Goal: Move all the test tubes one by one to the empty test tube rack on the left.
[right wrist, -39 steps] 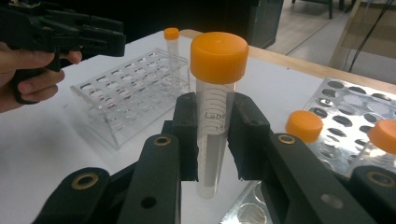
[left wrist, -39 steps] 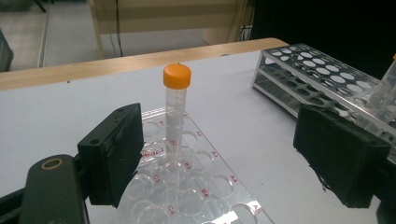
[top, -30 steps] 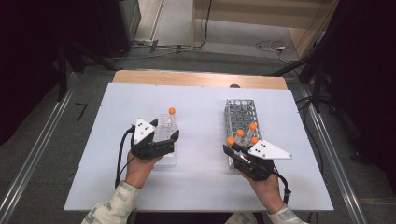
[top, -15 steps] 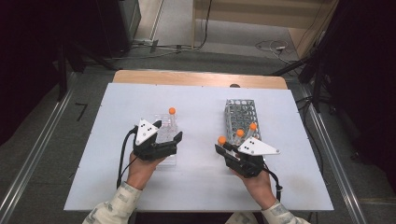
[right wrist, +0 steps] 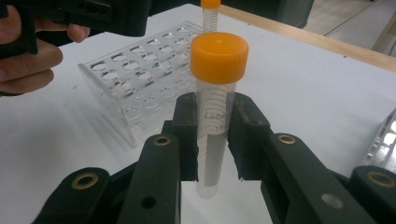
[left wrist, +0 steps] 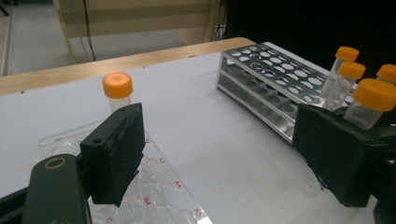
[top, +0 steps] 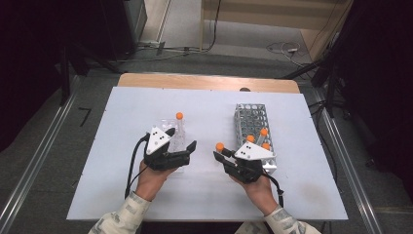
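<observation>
One orange-capped tube (right wrist: 215, 116) is squeezed tight in the right gripper (right wrist: 214, 140). The left gripper (left wrist: 224, 154) is wide apart by the clear rack (top: 171, 134). If the tube tilts, it could miss its hole and bump the rack.

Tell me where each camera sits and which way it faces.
High view: above the table's near side, looking forward and down; forearms, left gripper, right gripper.
Left gripper view: rides that gripper, facing the metal rack; open jaws.
Right gripper view: rides that gripper; jaws clamp an orange-capped tube.
Shared: the clear rack.
</observation>
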A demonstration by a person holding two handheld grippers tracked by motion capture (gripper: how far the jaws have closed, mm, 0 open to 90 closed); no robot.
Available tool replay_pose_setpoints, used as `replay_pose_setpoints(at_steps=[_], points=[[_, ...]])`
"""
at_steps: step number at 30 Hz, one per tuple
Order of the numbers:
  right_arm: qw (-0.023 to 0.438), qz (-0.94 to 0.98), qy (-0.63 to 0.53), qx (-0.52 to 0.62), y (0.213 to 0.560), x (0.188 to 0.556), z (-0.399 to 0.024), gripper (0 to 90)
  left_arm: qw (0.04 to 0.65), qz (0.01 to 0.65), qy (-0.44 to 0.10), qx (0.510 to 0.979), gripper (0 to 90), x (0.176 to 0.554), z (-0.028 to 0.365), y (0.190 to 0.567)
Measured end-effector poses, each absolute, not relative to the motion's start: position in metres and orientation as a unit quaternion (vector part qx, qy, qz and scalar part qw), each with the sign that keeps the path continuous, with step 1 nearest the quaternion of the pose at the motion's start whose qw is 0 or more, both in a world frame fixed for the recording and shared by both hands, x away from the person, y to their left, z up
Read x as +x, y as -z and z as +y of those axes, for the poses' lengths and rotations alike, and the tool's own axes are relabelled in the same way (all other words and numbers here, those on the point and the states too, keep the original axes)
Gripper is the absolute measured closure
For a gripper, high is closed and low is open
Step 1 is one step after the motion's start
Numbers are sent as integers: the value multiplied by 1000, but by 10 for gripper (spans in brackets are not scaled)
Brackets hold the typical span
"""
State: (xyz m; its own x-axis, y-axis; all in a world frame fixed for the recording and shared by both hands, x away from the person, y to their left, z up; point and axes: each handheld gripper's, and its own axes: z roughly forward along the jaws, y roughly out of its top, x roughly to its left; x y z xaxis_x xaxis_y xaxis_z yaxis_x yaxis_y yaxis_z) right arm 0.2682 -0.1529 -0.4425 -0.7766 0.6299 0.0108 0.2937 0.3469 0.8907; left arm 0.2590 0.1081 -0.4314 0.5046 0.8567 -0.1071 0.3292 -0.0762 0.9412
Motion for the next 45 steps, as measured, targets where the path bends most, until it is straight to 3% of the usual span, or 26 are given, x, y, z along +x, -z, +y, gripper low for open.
replay_pose_setpoints(at_steps=[22, 27, 29, 36, 45], points=[[158, 817, -484, 271, 452, 271, -129, 709, 542, 381, -214, 718, 222, 245, 77, 428], [154, 819, -486, 265, 453, 267, -125, 709, 545, 365, -205, 727, 322, 243, 70, 431], [152, 820, -486, 263, 453, 265, -123, 709, 546, 360, -200, 730, 423, 243, 68, 432], [151, 820, -487, 262, 453, 265, -123, 709, 541, 347, -202, 739, 578, 242, 66, 436], [151, 821, -485, 262, 454, 265, -122, 709, 538, 340, -206, 743, 696, 241, 65, 437]])
